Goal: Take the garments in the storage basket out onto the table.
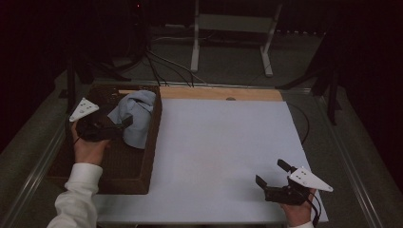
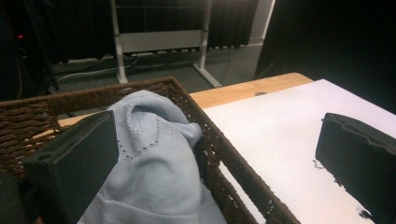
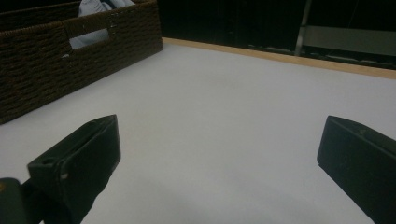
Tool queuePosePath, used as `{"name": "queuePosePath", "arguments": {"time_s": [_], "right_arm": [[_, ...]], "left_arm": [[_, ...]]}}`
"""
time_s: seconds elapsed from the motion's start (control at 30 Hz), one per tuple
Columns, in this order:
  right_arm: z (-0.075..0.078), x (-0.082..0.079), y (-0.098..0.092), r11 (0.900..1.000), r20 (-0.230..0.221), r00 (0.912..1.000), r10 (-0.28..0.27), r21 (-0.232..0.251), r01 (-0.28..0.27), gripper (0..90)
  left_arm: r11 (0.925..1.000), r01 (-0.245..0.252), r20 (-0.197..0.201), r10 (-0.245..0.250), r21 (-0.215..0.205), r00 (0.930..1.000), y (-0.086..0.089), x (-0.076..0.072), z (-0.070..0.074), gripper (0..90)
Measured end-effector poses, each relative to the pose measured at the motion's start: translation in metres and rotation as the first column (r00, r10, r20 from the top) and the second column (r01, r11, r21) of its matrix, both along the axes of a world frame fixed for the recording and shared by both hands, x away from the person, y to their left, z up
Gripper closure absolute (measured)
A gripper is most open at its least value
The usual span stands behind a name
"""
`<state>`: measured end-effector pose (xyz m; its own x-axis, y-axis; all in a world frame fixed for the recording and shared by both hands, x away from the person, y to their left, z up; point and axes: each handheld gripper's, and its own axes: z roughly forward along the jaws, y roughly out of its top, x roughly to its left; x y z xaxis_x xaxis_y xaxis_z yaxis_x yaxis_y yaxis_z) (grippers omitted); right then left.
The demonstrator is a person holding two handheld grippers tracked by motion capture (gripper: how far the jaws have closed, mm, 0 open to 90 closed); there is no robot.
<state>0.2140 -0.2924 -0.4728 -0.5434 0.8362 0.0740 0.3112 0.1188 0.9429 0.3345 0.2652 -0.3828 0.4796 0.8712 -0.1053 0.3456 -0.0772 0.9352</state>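
From the high view, at the left edge of the table, a pale blue cloth lies bunched inside a dark woven basket, heaped against the basket's far right corner with a fold lapping up toward the rim. My left gripper hangs over the basket beside that cloth, its black jaws spread and pointing at the heap; I cannot tell from up here whether a jaw tip touches the fabric. My right gripper sits well apart from the basket, near the front right corner of the white sheet that covers the table, its jaws spread wide with nothing between them. Along my left gripper view, the cloth looks soft and rumpled, with a line of small punched holes curving across its face, and it rises in a rounded hump just below the basket rim. My jaws stand far apart here: one is low at the left, right against the cloth's edge, and the other is out over the white sheet beyond the basket wall, so they grip nothing. Along my right gripper view, the jaws are again wide apart over bare white sheet, and the basket stands ahead at the left with a bit of the blue cloth showing above its rim and through its handle slot.
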Motion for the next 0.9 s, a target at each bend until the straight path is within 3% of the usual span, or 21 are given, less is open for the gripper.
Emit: {"name": "queuePosePath", "arguments": {"time_s": [0.2,0.37,0.9], "right_arm": [[0.000,0.000,0.000,1.000,0.001,1.0000,-0.001,0.000,0.001,0.0],[0.000,0.000,0.000,1.000,0.002,1.0000,-0.001,0.001,0.001,0.0],[0.000,0.000,-0.001,1.000,-0.001,1.0000,-0.005,0.001,0.005,0.0]], "left_arm": [[0.9993,-0.031,-0.016,0.032,0.023,0.9994,0.000,0.008,0.002,0.3],[0.9978,-0.055,-0.061,0.058,0.036,0.9965,-0.002,0.015,0.003,0.2],[0.9944,-0.066,-0.072,0.072,0.082,0.9948,-0.006,0.028,-0.002,0.1]]}}
